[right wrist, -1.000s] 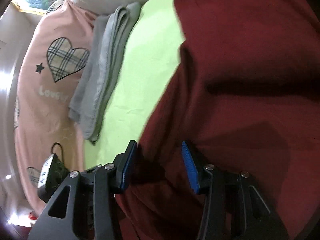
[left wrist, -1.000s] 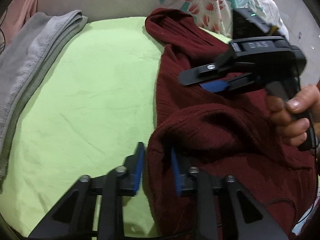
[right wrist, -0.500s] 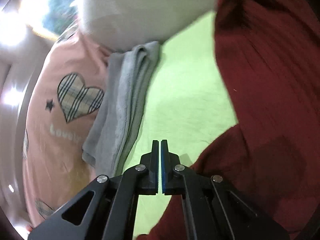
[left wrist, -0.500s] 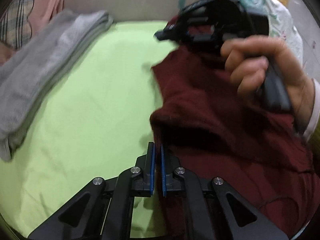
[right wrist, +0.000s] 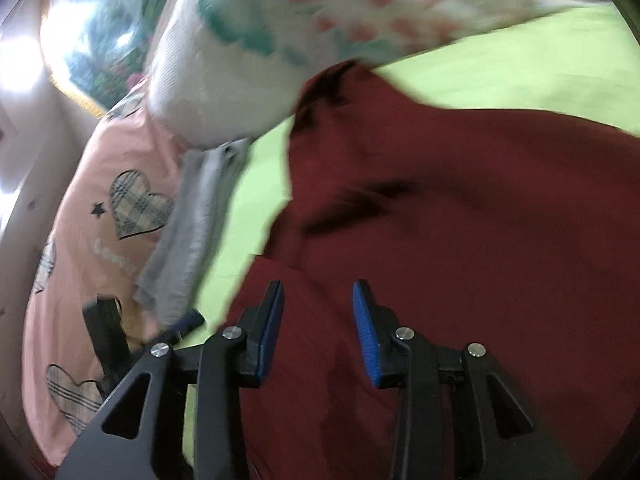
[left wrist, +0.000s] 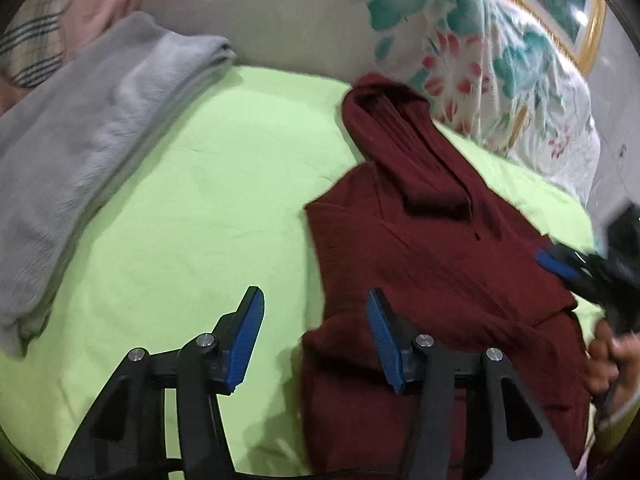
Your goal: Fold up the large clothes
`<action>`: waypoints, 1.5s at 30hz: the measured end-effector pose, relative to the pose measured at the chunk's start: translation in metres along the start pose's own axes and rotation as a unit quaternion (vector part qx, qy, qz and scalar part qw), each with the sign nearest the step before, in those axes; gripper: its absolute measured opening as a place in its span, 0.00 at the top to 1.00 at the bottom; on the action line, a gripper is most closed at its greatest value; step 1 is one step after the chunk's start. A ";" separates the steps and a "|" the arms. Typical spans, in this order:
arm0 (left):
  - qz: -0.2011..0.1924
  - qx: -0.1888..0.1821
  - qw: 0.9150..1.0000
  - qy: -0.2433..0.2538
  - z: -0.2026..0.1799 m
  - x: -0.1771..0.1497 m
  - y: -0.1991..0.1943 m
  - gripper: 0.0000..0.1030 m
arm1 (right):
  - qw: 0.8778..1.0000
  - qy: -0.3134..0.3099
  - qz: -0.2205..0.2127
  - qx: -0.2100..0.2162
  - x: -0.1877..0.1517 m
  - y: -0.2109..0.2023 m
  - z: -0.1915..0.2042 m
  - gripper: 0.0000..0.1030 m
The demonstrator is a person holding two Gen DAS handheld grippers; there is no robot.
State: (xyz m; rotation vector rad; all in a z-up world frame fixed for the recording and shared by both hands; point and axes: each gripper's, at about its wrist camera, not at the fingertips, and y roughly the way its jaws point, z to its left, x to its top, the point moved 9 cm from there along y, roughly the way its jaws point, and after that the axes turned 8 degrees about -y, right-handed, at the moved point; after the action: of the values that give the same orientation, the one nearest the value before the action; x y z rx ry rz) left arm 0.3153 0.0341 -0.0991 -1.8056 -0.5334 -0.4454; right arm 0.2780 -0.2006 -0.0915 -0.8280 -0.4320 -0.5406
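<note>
In the left view the left claw (left wrist: pixel 314 330), jaws just opened and empty, hangs over the edge of the sweater (left wrist: pixel 432 248) on the green sheet (left wrist: pixel 180 208), while in the right view the right claw (right wrist: pixel 318 330), likewise just opened and empty, hovers over it, so a loose fold could slump open.

Lime-green bedsheet (left wrist: pixel 192 208) as landmark. Folded grey towel (left wrist: pixel 76 136) along its left edge. Floral pillow (left wrist: pixel 472 52) at its far edge; pink heart-print bedding (right wrist: pixel 100 216) beyond towel.
</note>
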 end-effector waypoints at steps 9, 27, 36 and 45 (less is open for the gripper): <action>0.063 0.049 0.996 0.046 0.011 -0.053 0.030 0.44 | 0.990 0.063 -0.012 -0.127 -0.093 -0.129 -0.099 0.56; 0.068 0.059 0.995 0.032 -0.017 -0.006 0.052 0.40 | 0.993 -0.004 0.030 -0.116 -0.101 -0.109 -0.073 0.96; 0.034 0.070 0.997 -0.010 -0.012 -0.013 0.048 0.55 | 0.985 -0.069 -0.072 -0.144 0.025 -0.133 -0.069 0.97; 0.027 0.080 0.996 -0.019 -0.008 -0.003 0.039 0.48 | 0.984 0.028 0.034 -0.173 -0.018 -0.069 -0.158 0.96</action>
State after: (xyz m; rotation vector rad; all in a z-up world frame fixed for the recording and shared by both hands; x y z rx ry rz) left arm 0.3348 0.0160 -0.1290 -1.6737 -0.5315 -0.3230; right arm 0.2458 -0.3573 -0.1583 -1.1535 -0.2602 -0.5827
